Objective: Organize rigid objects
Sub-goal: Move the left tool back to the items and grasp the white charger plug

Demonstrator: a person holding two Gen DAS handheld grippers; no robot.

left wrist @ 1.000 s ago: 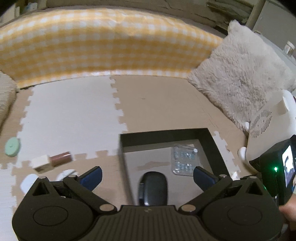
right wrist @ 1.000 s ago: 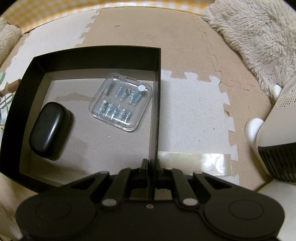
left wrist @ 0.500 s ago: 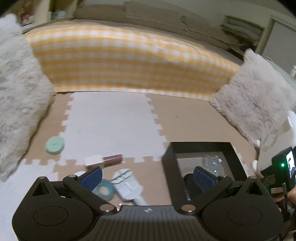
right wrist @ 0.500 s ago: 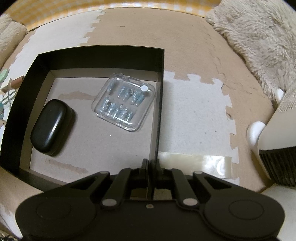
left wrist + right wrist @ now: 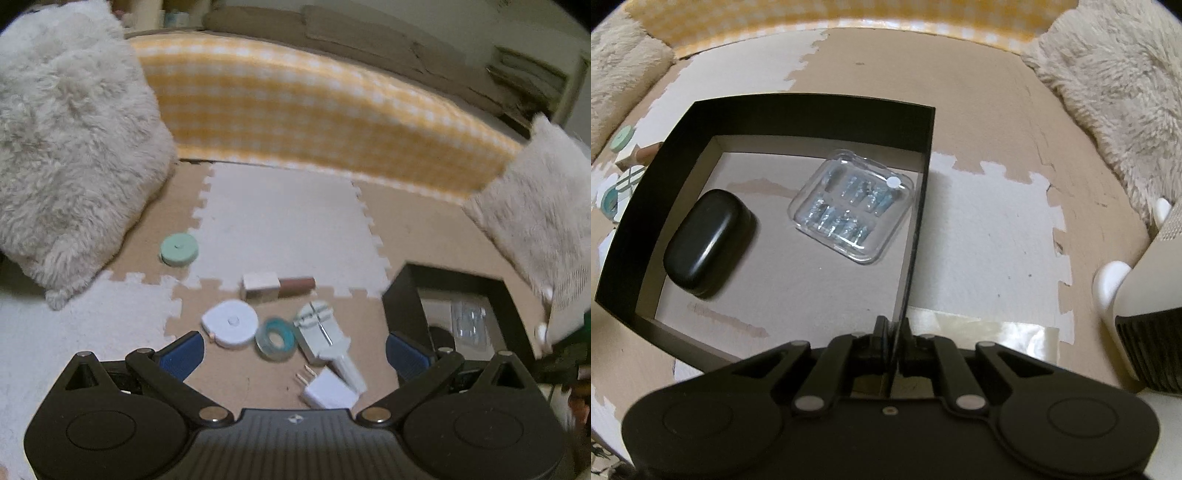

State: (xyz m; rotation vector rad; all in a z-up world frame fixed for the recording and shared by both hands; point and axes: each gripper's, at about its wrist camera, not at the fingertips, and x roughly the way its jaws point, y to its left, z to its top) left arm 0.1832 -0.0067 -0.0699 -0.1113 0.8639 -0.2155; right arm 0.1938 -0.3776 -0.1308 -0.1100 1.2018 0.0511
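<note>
My right gripper (image 5: 893,328) is shut on the right wall of a black box (image 5: 916,236). The box holds a black case (image 5: 707,242) and a clear plastic case (image 5: 851,210). My left gripper (image 5: 295,354) is open and empty above loose items on the foam mat: a white charger plug (image 5: 328,391), a grey watch tool (image 5: 325,339), a teal tape roll (image 5: 276,338), a white round tape measure (image 5: 231,323), a brown tube with a white cap (image 5: 277,285) and a green disc (image 5: 179,249). The box also shows in the left wrist view (image 5: 399,306).
Fluffy cushions lie at the left (image 5: 70,155) and right (image 5: 539,221). A yellow checked bed edge (image 5: 314,122) runs along the back. A white appliance (image 5: 1137,291) stands right of the box. A strip of clear tape (image 5: 990,332) lies on the mat.
My left gripper has swung left, away from the box, and now faces the loose items on the mat. My right gripper has stayed shut on the box wall.
</note>
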